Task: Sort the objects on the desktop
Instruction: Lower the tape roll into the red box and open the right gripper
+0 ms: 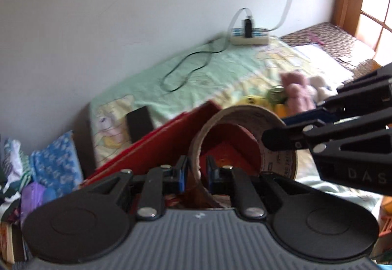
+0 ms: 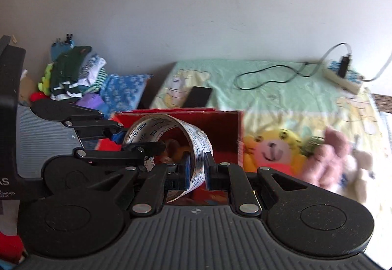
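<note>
While both tongs clamp one roll of tape (image 2: 171, 145) above the open red box (image 2: 220, 128), the sorting job appears to be at the point of dropping the roll in. From the left, folded clothes (image 2: 71, 71) are piled at the far left edge of the bed, beside a patterned green sheet (image 2: 269, 96). The left gripper (image 1: 196, 172) is closed almost fully on the near wall of the roll; the right gripper (image 2: 197, 167) pinches the opposite wall, one finger inside the ring and one outside. The roll is a wide clear band with printed lettering, held on edge, its hollow facing the box. Next, one gripper likely needs to let go before lowering. To the right, plush toys (image 2: 274, 150) lie on the sheet near the box's right wall.
</note>
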A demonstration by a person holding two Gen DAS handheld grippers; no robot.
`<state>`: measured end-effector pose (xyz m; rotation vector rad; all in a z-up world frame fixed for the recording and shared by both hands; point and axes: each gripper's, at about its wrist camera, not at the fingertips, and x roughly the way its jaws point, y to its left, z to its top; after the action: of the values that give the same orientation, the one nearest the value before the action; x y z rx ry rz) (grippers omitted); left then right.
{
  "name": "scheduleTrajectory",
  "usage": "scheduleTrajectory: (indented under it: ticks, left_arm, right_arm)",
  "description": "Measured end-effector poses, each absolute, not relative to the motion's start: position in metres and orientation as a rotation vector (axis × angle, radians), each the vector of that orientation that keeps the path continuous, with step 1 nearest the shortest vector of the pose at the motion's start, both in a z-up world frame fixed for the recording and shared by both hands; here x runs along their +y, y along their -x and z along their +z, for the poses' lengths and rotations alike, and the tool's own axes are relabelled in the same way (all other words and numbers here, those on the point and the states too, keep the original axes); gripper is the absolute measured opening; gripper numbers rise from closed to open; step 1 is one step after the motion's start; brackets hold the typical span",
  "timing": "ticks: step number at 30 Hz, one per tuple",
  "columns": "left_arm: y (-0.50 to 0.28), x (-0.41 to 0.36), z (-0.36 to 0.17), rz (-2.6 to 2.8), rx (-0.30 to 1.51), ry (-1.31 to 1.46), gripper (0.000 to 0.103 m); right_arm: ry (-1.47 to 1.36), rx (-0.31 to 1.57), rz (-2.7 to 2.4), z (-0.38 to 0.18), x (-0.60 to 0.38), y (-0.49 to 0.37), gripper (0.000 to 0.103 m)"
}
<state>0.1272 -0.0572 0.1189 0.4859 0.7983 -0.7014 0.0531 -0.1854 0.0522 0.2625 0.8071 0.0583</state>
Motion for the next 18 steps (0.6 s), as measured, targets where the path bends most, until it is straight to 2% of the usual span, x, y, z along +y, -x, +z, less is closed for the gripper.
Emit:
scheduleTrajectory:
  ticks: [3, 10, 15, 17, 18]
  left_arm:
    - [-0.152, -0.037, 0.104, -0.605, 0.844, -0.479, 0.011]
    - [-0.200, -0.004, 0.033, -0.456, 1.025, -0.447, 0.011]
    - [-0.219, 0.006, 0.011, -0.374, 1.090, -0.427, 0.014]
    - [-0.225, 0.010, 0.010, -0.363, 1.096, -0.418, 0.026]
    - [-0.227, 0.012, 0.010, -0.364, 1.098, -0.409, 0.037]
  right_arm:
    - [-0.294, 0.847, 0.136, 0.028, -0.175, -0.091, 0.012]
    - [-0.305, 0.989, 0.275, -0.032, -0.144, -0.164, 0.012]
    - [-0.287, 1.050, 0.330, -0.053, -0.133, -0.193, 0.009]
    - [-0.294, 1.071, 0.339, -0.058, -0.132, -0.202, 0.008]
    - [-0.299, 1.079, 0.340, -0.060, -0.132, -0.205, 0.009]
